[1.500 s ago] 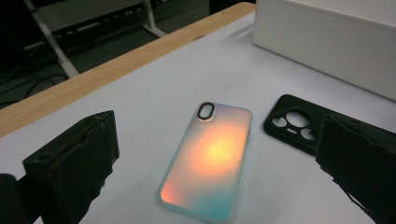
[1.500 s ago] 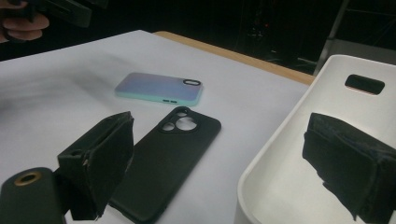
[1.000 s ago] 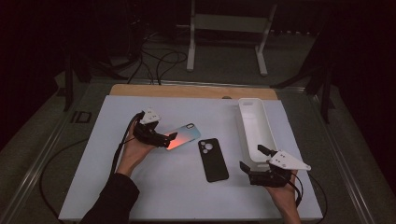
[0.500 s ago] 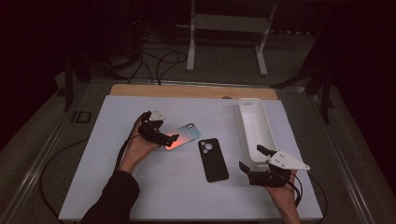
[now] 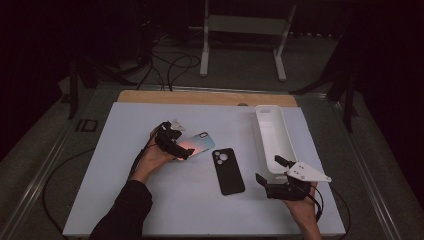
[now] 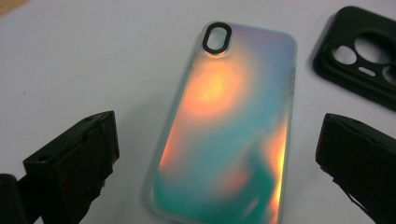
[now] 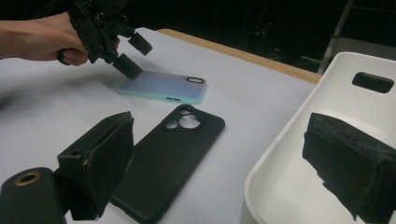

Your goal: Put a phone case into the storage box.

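Left jaws: your left gripper [image 6: 215,154] stands spread wide, one jaw on each long side of the iridescent phone case [image 6: 229,126], holding nothing yet.
Right jaws: your right gripper [image 7: 233,163] is also spread wide and unloaded, resting at the near end of the white bin [image 7: 299,186], its right jaw over the bin's inside.
Case position: it lies flat on the table, camera cutout at 12 o'clock in the left gripper view, with the black phone case [image 5: 228,170] just beside it at 4 o'clock in the high view.
Handling: likely light, thin and springy; the glossy back looks slippery, so it may squirt or flex under a hard pinch.
Where to grip: across the long edges near the middle, low on the rim.
Surface: the white table top [image 5: 125,200] is smooth and flat; expect the case to slide before it lifts.
Room: dark around the table, with cables and a stand [image 5: 240,45] at 12 o'clock.
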{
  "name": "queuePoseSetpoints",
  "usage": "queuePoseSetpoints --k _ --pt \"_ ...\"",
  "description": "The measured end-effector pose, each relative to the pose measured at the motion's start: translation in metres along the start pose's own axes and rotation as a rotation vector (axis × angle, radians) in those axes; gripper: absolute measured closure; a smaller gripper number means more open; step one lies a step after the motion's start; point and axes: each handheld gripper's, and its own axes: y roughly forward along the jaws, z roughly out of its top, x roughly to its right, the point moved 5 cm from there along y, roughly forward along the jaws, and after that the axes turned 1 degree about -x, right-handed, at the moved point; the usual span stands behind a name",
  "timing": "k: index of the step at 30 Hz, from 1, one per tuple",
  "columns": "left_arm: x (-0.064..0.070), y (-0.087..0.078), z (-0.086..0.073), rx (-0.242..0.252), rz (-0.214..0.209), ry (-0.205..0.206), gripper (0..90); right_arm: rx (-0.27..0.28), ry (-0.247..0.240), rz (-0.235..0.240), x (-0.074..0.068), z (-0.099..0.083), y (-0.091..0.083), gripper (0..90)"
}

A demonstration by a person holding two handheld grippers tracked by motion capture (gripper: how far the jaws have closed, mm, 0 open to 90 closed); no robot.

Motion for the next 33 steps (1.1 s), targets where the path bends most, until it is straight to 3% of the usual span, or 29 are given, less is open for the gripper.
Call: queuePoseSetpoints --k 17,26,33 --pt "0.003 0.016 -0.006 -0.096 -0.046 0.01 5.6 -0.004 0.0 0.002 0.0 -0.001 0.001 9.1" --pt "0.004 0.021 -0.01 -0.149 -0.027 0.032 9.9 -0.008 0.001 0.002 0.0 -0.002 0.001 9.1" --pt "0.004 0.021 -0.01 -0.171 -0.024 0.026 11.2 -0.01 0.0 0.002 0.0 -0.002 0.002 9.1"
